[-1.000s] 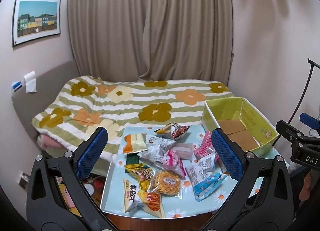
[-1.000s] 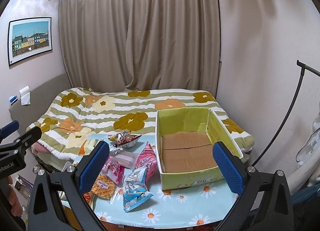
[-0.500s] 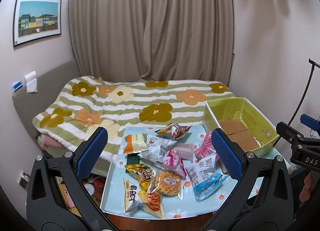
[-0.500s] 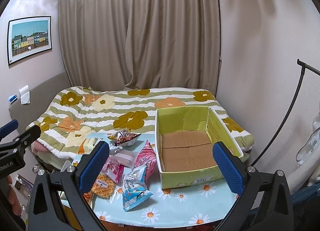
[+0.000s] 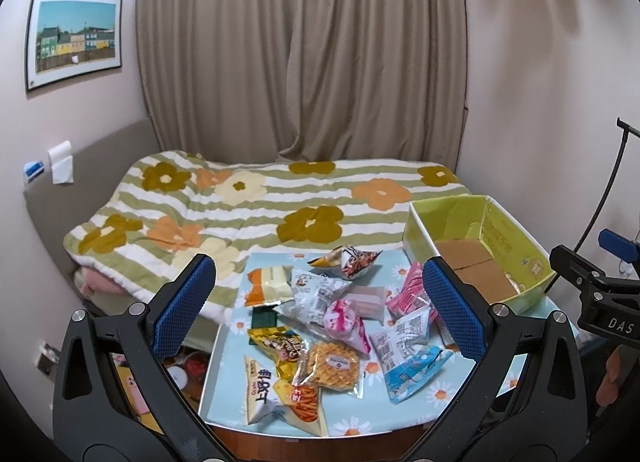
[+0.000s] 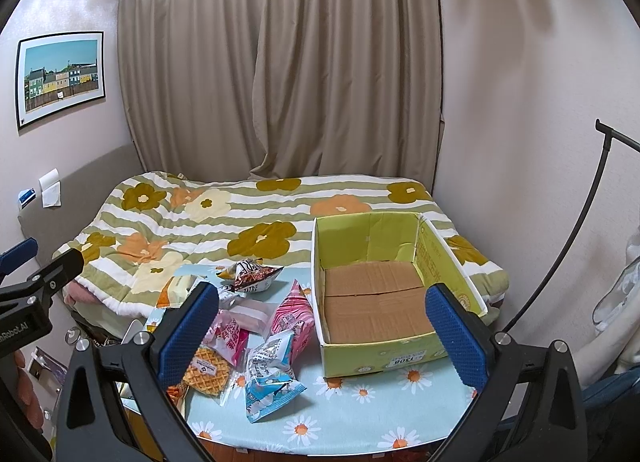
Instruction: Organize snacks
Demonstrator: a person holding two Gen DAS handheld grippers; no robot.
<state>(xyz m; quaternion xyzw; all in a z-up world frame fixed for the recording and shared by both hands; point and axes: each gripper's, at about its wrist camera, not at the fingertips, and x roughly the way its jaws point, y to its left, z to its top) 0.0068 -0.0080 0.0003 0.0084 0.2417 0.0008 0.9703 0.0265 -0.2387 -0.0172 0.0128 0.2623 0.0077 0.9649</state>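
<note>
Several snack packets lie in a loose pile on the daisy-print table (image 5: 432, 410): a waffle pack (image 5: 334, 366), a blue packet (image 5: 412, 374), a pink packet (image 5: 346, 320) and a yellow-white bag (image 5: 260, 386). An open green cardboard box (image 6: 380, 294) stands empty at the table's right; it also shows in the left wrist view (image 5: 476, 250). My left gripper (image 5: 318, 310) is open and empty, above and short of the pile. My right gripper (image 6: 320, 338) is open and empty, before the box's front left corner. The waffle pack (image 6: 206, 370) and blue packet (image 6: 270, 386) lie left of the box.
A bed with a flowered striped quilt (image 5: 256, 202) sits right behind the table, curtains (image 6: 280, 62) beyond it. A black curved stand (image 6: 560, 254) rises at the right by the wall. Clutter lies on the floor (image 5: 180, 366) left of the table.
Both grippers have drifted very slightly; the view has shifted a little. Nothing on the table has moved and both stay open.
</note>
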